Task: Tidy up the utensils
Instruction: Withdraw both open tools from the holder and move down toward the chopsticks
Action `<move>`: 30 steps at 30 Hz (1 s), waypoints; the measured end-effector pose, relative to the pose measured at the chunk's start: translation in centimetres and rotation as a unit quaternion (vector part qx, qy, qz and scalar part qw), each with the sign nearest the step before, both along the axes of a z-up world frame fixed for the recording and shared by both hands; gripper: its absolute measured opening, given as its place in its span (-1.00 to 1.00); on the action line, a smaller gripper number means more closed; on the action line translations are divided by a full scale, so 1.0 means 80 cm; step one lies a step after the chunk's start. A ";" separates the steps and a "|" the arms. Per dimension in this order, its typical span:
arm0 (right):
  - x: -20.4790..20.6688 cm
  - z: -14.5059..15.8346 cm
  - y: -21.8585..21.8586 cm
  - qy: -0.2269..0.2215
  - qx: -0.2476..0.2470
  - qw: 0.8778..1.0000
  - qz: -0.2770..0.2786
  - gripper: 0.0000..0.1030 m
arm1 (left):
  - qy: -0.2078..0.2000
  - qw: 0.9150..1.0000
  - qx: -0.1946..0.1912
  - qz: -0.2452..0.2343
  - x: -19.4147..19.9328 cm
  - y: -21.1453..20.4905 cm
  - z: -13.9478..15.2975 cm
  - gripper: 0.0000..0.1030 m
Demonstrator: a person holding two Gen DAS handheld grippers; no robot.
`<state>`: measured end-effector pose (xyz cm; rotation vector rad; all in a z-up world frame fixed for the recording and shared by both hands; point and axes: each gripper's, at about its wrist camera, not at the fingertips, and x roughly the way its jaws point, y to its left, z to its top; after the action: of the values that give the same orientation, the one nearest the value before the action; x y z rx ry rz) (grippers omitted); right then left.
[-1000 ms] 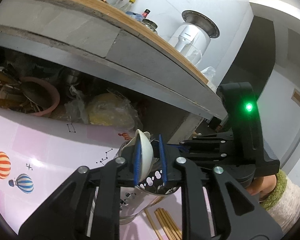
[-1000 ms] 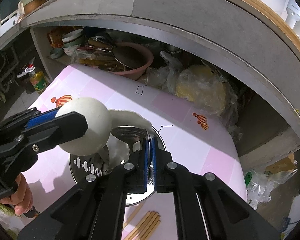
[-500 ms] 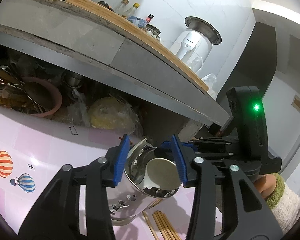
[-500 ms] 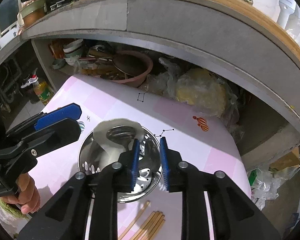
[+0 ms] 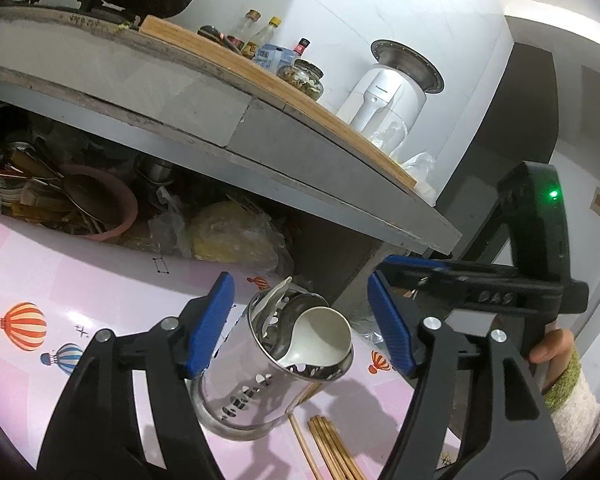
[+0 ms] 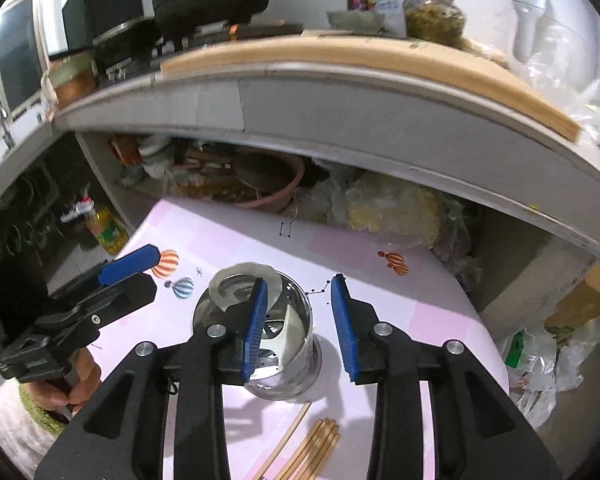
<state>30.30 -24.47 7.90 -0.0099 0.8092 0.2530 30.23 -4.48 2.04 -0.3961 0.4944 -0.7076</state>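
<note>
A perforated steel utensil holder (image 5: 260, 384) (image 6: 296, 344) stands on the pink balloon-print tablecloth (image 5: 60, 280). A white ladle (image 5: 320, 340) and a second white spoon (image 5: 274, 296) rest inside it; in the right wrist view the white spoons (image 6: 244, 276) lean on its rim. My left gripper (image 5: 300, 284) hovers just before the holder, its jaws opening and its blue pads touching nothing. My right gripper (image 6: 300, 282) hangs above the holder, its jaws also opening with nothing gripped. Wooden chopsticks (image 5: 328, 456) (image 6: 308, 448) lie on the cloth close in front of the holder.
A grey concrete counter (image 5: 260, 128) overhangs the table's far side. Beneath it sit a pink basin (image 5: 112, 216) of utensils and a yellow plastic bag (image 5: 228, 236). An oil bottle (image 6: 108, 232) stands on the floor at left, and plastic bags (image 6: 540, 360) lie at right.
Both grippers went from shut to open. The white ladle left the left jaws and now sits in the holder. The right gripper let go of a spoon and rose away.
</note>
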 end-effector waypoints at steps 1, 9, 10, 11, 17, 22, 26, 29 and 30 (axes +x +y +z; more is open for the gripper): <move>-0.009 0.004 -0.006 -0.006 0.007 1.000 -0.003 -0.29 | 0.000 1.000 0.002 0.000 -0.003 0.001 0.002 0.34; -0.061 0.000 -0.058 -0.001 0.090 0.996 -0.030 -0.12 | -0.011 0.999 0.030 0.008 -0.035 0.017 0.008 0.57; -0.061 -0.006 -0.060 0.008 0.098 0.995 -0.034 -0.12 | -0.007 0.999 0.031 0.009 -0.036 0.018 0.005 0.57; -0.061 -0.012 -0.062 0.016 0.109 0.993 -0.037 -0.12 | -0.001 0.999 0.032 0.007 -0.039 0.019 0.000 0.57; -0.084 -0.067 -0.065 0.051 0.165 0.983 -0.056 -0.12 | 0.015 0.997 0.073 -0.018 -0.069 0.006 -0.038 0.57; -0.134 -0.129 -0.069 0.086 0.148 0.981 -0.090 0.07 | 0.038 0.987 0.151 -0.029 -0.104 -0.016 -0.073 0.57; -0.184 -0.178 -0.079 0.110 0.131 0.976 -0.133 0.10 | 0.070 0.973 0.219 -0.036 -0.138 -0.040 -0.108 0.57; -0.217 -0.208 -0.087 0.124 0.124 0.973 -0.153 0.10 | 0.086 0.964 0.245 -0.052 -0.160 -0.059 -0.132 0.57; -0.225 -0.215 -0.087 0.129 0.120 0.972 -0.156 0.10 | 0.092 0.960 0.259 -0.057 -0.167 -0.069 -0.140 0.57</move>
<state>12.33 -31.43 -9.28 0.3831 1.0198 0.0528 16.84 -9.98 -9.20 0.0617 0.8585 -0.6254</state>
